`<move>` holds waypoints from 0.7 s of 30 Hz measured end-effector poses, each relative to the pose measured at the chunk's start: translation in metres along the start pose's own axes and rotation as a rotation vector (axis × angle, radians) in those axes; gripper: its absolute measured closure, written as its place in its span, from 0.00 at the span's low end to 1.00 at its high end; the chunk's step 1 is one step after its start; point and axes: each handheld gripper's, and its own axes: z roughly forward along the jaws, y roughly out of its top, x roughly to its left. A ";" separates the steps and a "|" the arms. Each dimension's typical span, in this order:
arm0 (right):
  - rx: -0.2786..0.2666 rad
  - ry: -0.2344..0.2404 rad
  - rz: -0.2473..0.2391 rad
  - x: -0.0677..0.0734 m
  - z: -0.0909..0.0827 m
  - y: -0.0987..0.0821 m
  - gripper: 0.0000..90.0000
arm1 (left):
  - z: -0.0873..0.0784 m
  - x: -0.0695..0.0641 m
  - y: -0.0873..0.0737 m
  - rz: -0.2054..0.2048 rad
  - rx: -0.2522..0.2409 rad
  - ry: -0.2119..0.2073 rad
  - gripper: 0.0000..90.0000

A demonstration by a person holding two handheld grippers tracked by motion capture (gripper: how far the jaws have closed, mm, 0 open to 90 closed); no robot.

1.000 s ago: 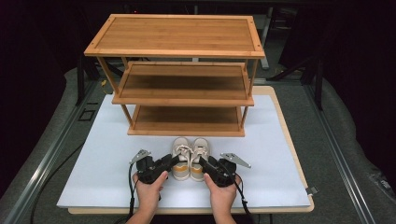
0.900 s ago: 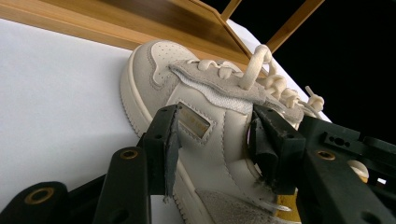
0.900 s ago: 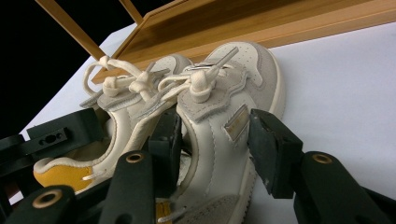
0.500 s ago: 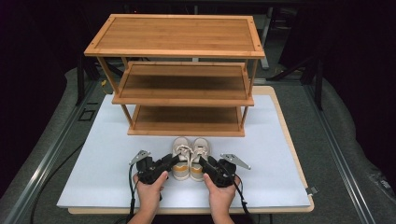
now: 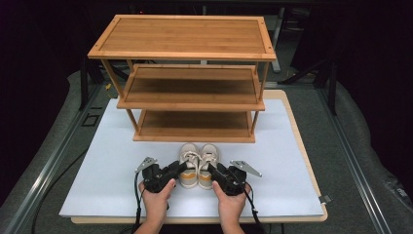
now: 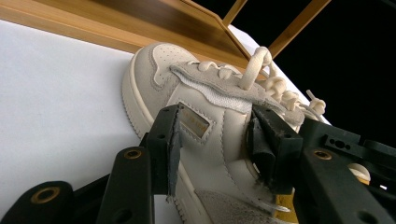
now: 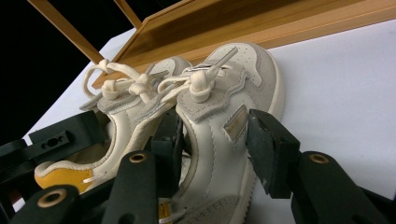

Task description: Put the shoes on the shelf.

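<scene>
- Rack (image 5: 181,78): wooden, three shelves, stands at the far part of the white board (image 5: 97,165).
- Shoes: a cream pair, side by side, toes toward the rack, on the board just in front of its lowest shelf.
- Left gripper (image 5: 174,170): jaws straddle the side wall of the left shoe (image 5: 189,163); pads lie against it, one outside, one inside the opening. Grasping the left shoe.
- Right gripper (image 5: 215,171): jaws set likewise across the right shoe (image 5: 208,163); inner pad touches, outer pad just beside the wall. Full clench: cannot tell.
- Both shoes rest flat on the board.
</scene>
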 end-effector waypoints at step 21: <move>-0.027 -0.034 0.014 0.007 -0.003 0.000 0.69 | -0.003 -0.005 0.004 0.008 -0.003 0.006 0.64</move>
